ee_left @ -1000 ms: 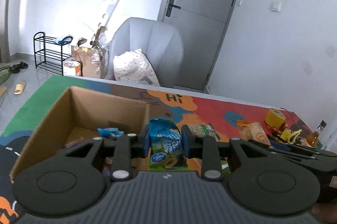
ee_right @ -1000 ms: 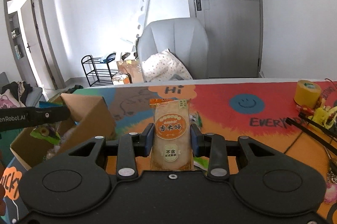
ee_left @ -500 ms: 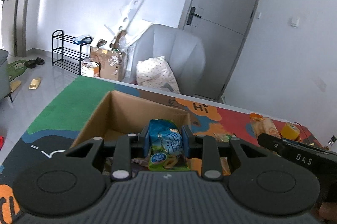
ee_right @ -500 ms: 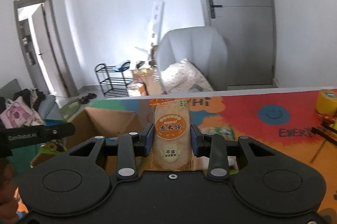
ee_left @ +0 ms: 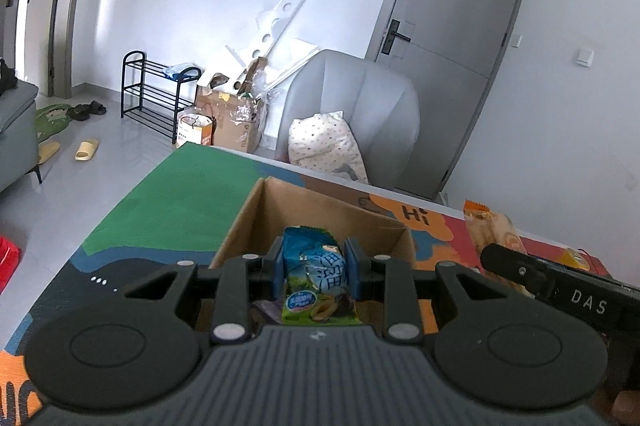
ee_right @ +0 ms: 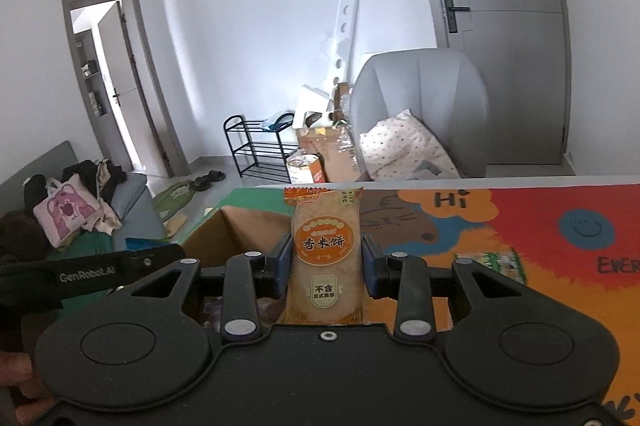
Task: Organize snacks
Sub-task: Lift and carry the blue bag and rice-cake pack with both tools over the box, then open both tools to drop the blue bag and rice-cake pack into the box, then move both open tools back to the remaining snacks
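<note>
While the left gripper (ee_left: 314, 268) clamps a soft blue-green pouch (ee_left: 316, 276) above the cardboard box (ee_left: 256, 222), the right gripper (ee_right: 326, 264) pinches a light, crushable rice-cracker packet (ee_right: 326, 254) mid-body near the box's rim.

A grey armchair (ee_left: 352, 113) stands just beyond the table's far edge, a spotted pillow (ee_left: 324, 145) on its seat. Left of it sit a taped carton (ee_left: 236, 121), white boards (ee_left: 276, 25) leaning on the wall, and a black shoe rack (ee_left: 152, 93). Slippers (ee_left: 86, 149) lie on the floor; a grey door (ee_left: 448, 65) is shut.
</note>
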Motion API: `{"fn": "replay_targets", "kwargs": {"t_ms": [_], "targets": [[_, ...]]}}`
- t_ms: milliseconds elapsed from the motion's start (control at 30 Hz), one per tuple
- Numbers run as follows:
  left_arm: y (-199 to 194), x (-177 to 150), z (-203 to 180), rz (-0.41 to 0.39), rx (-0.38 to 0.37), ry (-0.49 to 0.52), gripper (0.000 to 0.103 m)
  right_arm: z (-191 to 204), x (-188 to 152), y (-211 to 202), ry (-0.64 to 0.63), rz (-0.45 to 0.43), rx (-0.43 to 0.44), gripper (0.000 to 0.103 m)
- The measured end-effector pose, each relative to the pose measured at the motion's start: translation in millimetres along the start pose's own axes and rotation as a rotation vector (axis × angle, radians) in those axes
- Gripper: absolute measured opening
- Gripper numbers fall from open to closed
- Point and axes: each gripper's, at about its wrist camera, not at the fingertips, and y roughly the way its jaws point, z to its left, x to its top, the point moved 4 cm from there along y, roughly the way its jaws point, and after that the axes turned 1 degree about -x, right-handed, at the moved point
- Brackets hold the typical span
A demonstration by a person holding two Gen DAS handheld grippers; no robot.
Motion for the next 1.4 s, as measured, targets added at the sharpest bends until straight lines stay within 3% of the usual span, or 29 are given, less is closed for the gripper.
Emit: {"fn": "replay_targets", "kwargs": {"t_ms": [267, 533, 700, 900, 1333, 1400], "targets": [[16, 0, 13, 0.039, 0.004, -0.031, 0.033, 18, -1, 17, -0.006, 0.029, 0.026, 0.034], [12, 3, 28, 0.022, 0.019, -0.066, 0.054, 33, 1, 32, -0.009, 0.05, 0.046, 0.035], [9, 4, 35, 0.01, 0.03, -0.09, 0.065, 36, 3, 34, -0.004, 0.043, 0.05, 0.053], [6, 4, 32, -0.001, 0.035, -0.082, 0.079, 22, 2, 23, 0.006, 0.036, -0.013, 0.067], [4, -4, -3, 0.009, -0.005, -0.034, 0.088, -29, -12, -13, 0.061, 0.036, -0.092, 0.083], [5, -6, -11, 0.014, -0.02, -0.024, 0.093, -35, -14, -18, 0.074, 0.037, -0.093, 0.088]]}}
